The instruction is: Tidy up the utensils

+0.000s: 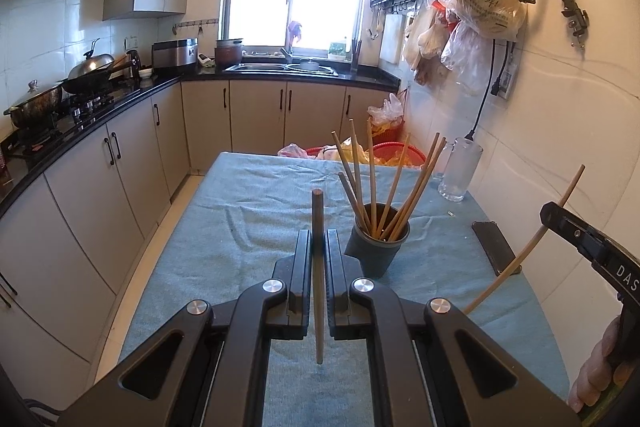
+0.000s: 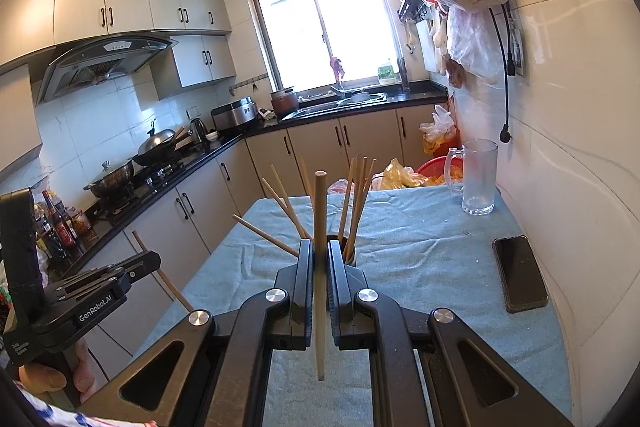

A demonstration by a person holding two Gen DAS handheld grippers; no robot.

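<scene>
Both tongs, left [image 1: 319, 247] and right [image 2: 320, 255], are each pinching one chopstick [image 1: 318, 267] upright, with the dark cup [image 1: 377, 245] of chopsticks just ahead, closer to the right tongs, so probably that one drops in first.

dark cup [image 2: 349, 254] mostly behind jaws

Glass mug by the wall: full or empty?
Empty. The clear glass handled mug stands upright on the blue cloth, with no liquid visible inside.
</scene>
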